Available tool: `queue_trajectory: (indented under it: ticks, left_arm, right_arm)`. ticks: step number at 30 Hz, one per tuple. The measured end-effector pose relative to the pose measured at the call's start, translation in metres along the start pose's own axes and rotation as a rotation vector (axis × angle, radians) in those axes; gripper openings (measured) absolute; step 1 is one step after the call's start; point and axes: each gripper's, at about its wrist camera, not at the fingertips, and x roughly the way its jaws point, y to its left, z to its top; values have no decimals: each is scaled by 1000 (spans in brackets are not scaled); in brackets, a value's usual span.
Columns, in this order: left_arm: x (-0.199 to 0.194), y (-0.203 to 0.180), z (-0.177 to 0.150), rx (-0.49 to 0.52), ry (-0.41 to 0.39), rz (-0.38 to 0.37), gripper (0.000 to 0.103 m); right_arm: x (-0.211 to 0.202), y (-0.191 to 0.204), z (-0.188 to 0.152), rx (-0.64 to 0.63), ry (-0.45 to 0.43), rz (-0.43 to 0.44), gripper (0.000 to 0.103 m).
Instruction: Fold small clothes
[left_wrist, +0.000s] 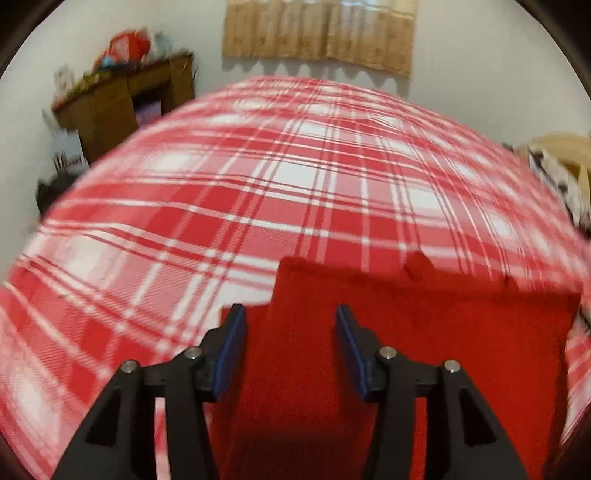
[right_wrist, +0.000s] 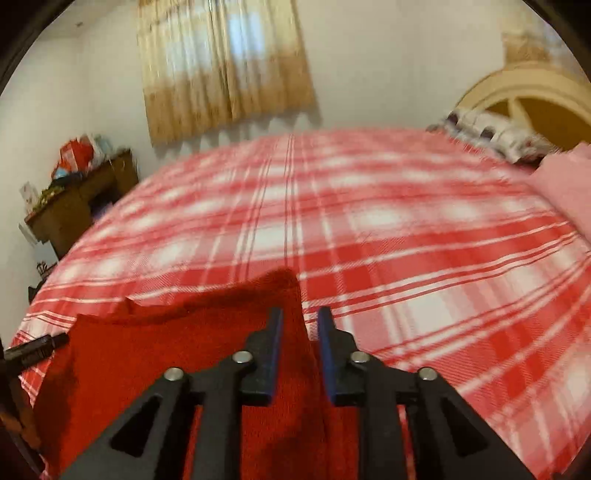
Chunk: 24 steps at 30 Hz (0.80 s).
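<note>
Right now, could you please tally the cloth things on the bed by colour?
Solid red: 1, the red garment
Red-and-white plaid: 1, the bedspread
Pink: 1, the folded cloth at the right edge
Total: 3

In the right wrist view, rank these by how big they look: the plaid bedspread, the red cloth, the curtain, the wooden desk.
1. plaid bedspread, fills most of the frame
2. red cloth, though it lies nearest the camera, which inflates it
3. curtain
4. wooden desk, smallest, though far off
</note>
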Motion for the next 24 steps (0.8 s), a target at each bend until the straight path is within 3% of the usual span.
queue_trajectory:
  ticks: [5, 8, 15, 20, 24]
  left_arm:
    - [-40, -12, -36, 67, -17, -8, 58]
    - [-54, -21, -59, 106, -23, 3, 58]
    - [-67, -34, -91, 148, -17, 33, 62]
    - [-60, -37, -102, 156, -5, 75, 62]
    - [-60, -40, -108, 181, -32, 129, 71]
  right_arm:
    - [-40, 23, -40, -106, 45, 35, 23]
    - [-52, 25, -68, -103, 85, 48, 23]
    - [-32, 17, -112, -55, 213, 48, 23]
    - [-35, 22, -120, -93, 174, 26, 23]
    - [-36, 23, -120, -101, 163, 22, 25]
